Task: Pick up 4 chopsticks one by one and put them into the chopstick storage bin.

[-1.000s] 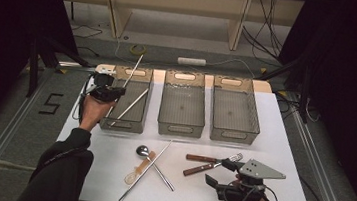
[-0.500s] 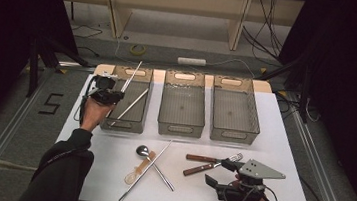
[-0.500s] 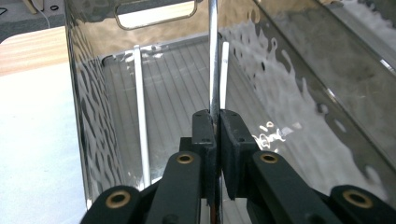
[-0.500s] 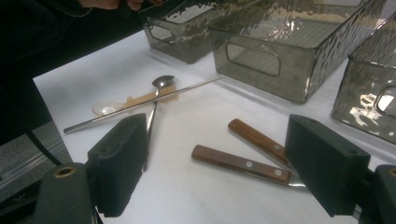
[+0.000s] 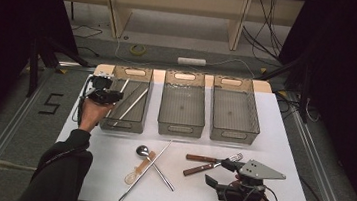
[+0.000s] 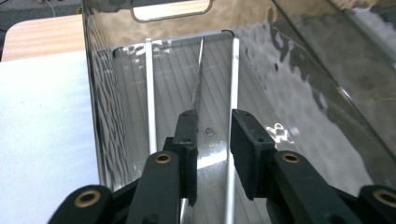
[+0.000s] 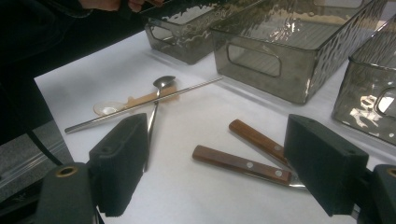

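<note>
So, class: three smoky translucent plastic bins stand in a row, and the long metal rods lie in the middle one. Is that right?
Not quite. The long metal rods lie in the left smoky translucent plastic bin, not the middle one, as the high view shows. Three bins in a row is right.

Left gripper (image 5: 102, 94) is hovering over the left bin (image 5: 127, 101), jaws just opening; two metal chopsticks (image 5: 130, 106) are lying inside. Right gripper (image 5: 228, 178) is resting near the wooden-handled forks (image 5: 208, 164), spoon (image 5: 152, 163) to their left

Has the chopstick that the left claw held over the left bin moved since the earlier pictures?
Yes. The chopstick, earlier raised past the far rim of the left bin, now lies inside it. The left claw has just been opening, nothing pressed between its pads.
</note>
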Tool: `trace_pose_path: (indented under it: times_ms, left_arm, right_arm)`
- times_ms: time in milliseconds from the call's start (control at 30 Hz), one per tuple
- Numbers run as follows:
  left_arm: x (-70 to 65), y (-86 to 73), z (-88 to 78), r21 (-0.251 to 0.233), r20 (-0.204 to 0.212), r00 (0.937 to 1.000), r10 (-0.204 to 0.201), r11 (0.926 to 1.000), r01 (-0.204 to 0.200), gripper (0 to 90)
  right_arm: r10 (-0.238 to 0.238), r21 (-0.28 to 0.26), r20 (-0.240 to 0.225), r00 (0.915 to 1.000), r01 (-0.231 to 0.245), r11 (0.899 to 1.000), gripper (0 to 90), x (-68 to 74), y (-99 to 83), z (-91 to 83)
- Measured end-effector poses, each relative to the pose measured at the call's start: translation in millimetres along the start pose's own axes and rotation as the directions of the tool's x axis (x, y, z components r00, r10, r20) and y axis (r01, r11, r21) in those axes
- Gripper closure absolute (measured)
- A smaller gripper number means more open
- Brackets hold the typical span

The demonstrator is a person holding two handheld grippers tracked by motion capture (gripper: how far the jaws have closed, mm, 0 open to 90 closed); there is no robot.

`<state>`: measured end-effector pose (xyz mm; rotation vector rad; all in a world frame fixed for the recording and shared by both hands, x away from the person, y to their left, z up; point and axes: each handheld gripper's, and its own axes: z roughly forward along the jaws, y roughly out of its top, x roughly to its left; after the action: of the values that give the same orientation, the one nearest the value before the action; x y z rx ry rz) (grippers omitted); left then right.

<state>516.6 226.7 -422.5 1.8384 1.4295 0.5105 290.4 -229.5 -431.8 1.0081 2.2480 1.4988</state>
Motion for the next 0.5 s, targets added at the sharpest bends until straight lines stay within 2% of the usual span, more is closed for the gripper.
trace_pose_path:
  times_ms: [133,233,400,467,500]
  left_arm:
    - [-5.6,-1.4,-14.4,-0.024,0.053,0.9982,-0.027,0.9993,0.028,56.7]
    - [-14.0,-6.0,-26.0,-0.016,0.092,0.9952,-0.035,0.9992,0.037,47.3]
    - [-32.4,-16.5,-42.4,-0.027,0.126,0.9920,0.003,0.9996,0.000,36.7]
    - [-38.7,-17.5,-45.9,-0.006,0.131,0.9907,0.036,0.9993,-0.036,34.9]
    - [-42.0,-18.6,-47.8,-0.013,0.127,0.9909,0.044,0.9990,-0.043,34.0]
  right_arm:
    - [0.003,-0.001,0.000,1.0000,-0.003,1.000,23.6,-0.4,-0.1,0.3]
    - [0.002,-0.001,0.003,1.0000,-0.002,1.000,23.6,-0.1,0.0,0.0]
    - [0.000,0.001,0.004,1.0000,0.000,1.000,23.6,0.4,-0.1,0.2]
    - [0.001,0.000,0.005,1.0000,-0.001,1.000,23.6,0.4,0.2,0.3]
    - [0.001,0.002,0.005,1.0000,-0.001,1.000,23.6,0.3,0.1,0.5]
